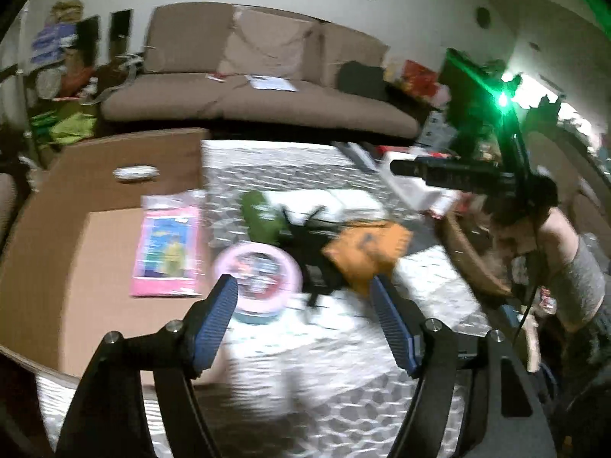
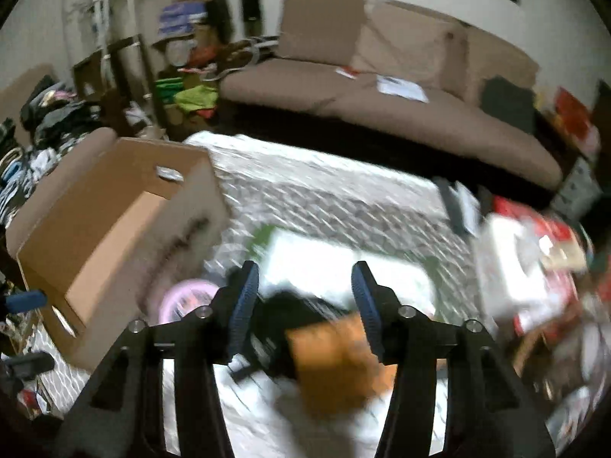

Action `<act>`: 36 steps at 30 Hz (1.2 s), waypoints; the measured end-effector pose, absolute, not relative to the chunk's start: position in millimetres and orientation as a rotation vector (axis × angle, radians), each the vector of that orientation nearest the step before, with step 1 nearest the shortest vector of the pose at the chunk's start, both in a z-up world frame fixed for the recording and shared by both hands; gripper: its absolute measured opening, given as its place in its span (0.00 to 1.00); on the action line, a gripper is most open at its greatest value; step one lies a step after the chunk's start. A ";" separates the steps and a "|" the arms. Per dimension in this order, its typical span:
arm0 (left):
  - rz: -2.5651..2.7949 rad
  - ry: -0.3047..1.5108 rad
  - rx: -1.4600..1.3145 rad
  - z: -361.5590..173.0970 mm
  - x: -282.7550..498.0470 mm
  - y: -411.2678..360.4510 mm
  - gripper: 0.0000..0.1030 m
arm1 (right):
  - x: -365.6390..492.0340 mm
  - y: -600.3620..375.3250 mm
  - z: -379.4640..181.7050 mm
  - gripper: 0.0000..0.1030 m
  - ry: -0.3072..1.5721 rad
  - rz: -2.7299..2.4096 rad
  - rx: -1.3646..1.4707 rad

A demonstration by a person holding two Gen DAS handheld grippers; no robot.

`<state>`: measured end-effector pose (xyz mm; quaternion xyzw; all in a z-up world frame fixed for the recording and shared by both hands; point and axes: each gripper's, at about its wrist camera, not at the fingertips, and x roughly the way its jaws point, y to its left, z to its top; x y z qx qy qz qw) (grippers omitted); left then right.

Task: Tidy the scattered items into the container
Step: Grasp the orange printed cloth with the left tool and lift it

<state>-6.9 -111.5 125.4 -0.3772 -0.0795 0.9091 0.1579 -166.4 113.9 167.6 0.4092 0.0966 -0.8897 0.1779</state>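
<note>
In the left wrist view my left gripper [image 1: 303, 286] is open and empty above a patterned rug. Just beyond its fingertips lie a round pink tin [image 1: 257, 267], a black strappy item [image 1: 313, 259], an orange packet [image 1: 366, 255] and a green item [image 1: 259, 210]. An open cardboard box [image 1: 57, 267] at the left holds a pink packet [image 1: 168, 252]. In the right wrist view my right gripper [image 2: 305, 271] is open. The blurred orange packet [image 2: 336, 362] lies under it near the right finger, with the black item [image 2: 282, 313] beside it. The pink tin [image 2: 187, 297] sits by the box [image 2: 114, 229].
A brown sofa [image 1: 259, 95] runs along the back wall. A person [image 1: 553, 252] leans in at the right under a black device with a green light [image 1: 458, 175]. Red and white clutter [image 2: 534, 267] crowds the right. Piles of clothes [image 2: 46, 122] lie behind the box.
</note>
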 end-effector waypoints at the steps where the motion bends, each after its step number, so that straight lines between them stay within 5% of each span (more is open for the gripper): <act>1: 2.584 -0.233 -1.076 120.5 -7.1 -100.9 0.70 | -160.6 129.6 166.2 0.49 0.250 -2.526 1.172; 19: 2.582 -0.303 -1.326 1.5 -74.1 28.7 0.70 | -172.3 298.2 64.8 0.48 -0.075 -2.582 1.408; 24: 2.596 -0.255 -1.414 -12.1 -99.5 38.0 0.70 | -225.7 320.5 26.4 0.40 -0.184 -2.557 1.497; 36: 2.591 -0.323 -1.495 -46.7 -118.4 30.3 0.66 | -271.2 308.3 -39.3 0.18 -0.029 -2.496 1.570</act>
